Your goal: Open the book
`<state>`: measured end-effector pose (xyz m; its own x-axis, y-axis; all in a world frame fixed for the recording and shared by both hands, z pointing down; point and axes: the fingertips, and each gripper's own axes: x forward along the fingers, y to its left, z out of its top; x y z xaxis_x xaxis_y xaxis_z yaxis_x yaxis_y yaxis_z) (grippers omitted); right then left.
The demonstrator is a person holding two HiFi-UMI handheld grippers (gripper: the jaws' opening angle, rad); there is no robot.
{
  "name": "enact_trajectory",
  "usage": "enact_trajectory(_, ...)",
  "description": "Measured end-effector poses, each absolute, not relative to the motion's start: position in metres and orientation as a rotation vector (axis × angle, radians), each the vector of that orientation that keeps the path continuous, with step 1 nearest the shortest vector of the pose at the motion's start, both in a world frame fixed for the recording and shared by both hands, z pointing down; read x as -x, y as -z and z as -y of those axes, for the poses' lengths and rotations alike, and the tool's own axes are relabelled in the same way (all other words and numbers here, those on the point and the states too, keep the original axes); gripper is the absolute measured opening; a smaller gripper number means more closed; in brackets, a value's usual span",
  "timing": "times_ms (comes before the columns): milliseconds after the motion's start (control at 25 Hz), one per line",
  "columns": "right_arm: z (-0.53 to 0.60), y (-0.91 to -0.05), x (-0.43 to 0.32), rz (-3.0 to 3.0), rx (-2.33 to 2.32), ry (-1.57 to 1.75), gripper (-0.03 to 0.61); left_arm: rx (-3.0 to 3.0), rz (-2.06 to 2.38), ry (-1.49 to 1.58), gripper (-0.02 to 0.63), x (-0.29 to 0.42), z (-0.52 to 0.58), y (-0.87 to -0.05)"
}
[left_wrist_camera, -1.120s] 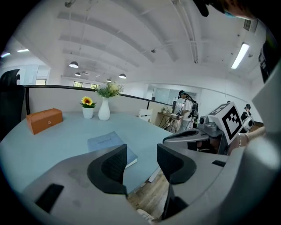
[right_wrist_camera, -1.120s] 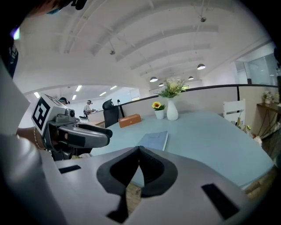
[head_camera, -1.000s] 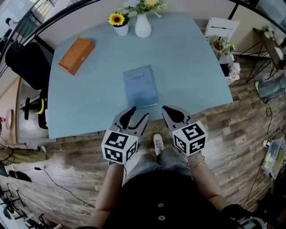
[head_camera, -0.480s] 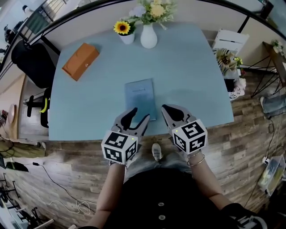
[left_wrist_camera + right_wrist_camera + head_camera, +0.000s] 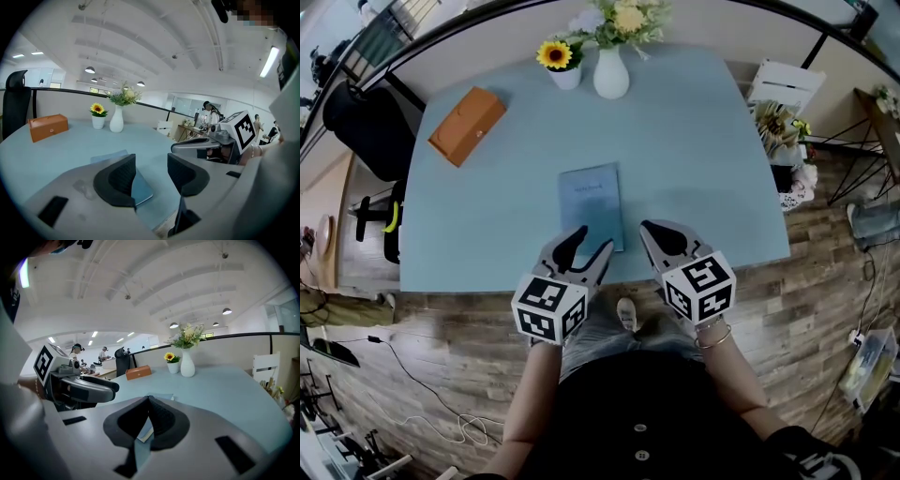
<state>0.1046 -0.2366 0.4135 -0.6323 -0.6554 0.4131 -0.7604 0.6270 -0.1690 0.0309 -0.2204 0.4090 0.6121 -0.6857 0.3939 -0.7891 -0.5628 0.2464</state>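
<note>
The left tongs (image 5: pixel 592 240) are held spread, with nothing between them, low over the near edge of the counter (image 5: pixel 703 159). They are aimed at the closed blue book (image 5: pixel 591 199), seemingly so that its cover can be taken. The right tongs (image 5: pixel 653 229) are pressed together and empty, kept just right of the book, perhaps to slip under the cover. The book is laid flat and shut at the counter's front middle. Farther back, an orange box (image 5: pixel 467 124), a white vase (image 5: pixel 611 75) and a sunflower pot (image 5: pixel 565 75) are set well apart from it
</note>
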Motion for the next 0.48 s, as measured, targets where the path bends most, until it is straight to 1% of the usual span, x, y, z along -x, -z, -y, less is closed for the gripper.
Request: enact_trajectory(480, 0.232, -0.419, -0.103, 2.516, -1.167, -0.505, 0.002, -2.459, 1.153, -0.428, 0.198, -0.021, 0.216, -0.42)
